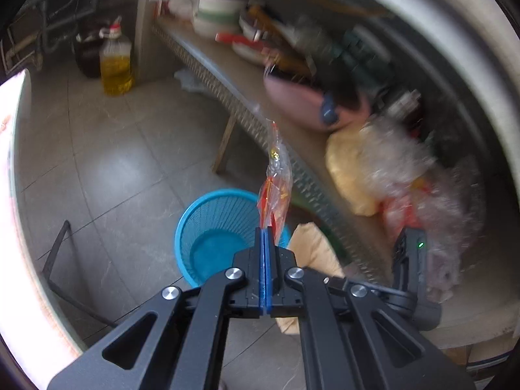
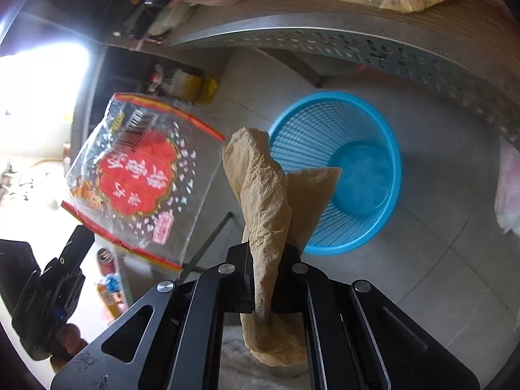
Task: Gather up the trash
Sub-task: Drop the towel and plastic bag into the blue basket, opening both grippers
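Left gripper (image 1: 266, 230) jaws clenched on clear red-printed wrapper (image 1: 276, 178), centre frame above blue basket (image 1: 208, 227). Right gripper (image 2: 268, 253) jaws pinched crumpled brown paper (image 2: 263, 195), centre, beside the basket. Both looked light, limp, slippery; edge pinches seemed adequate.
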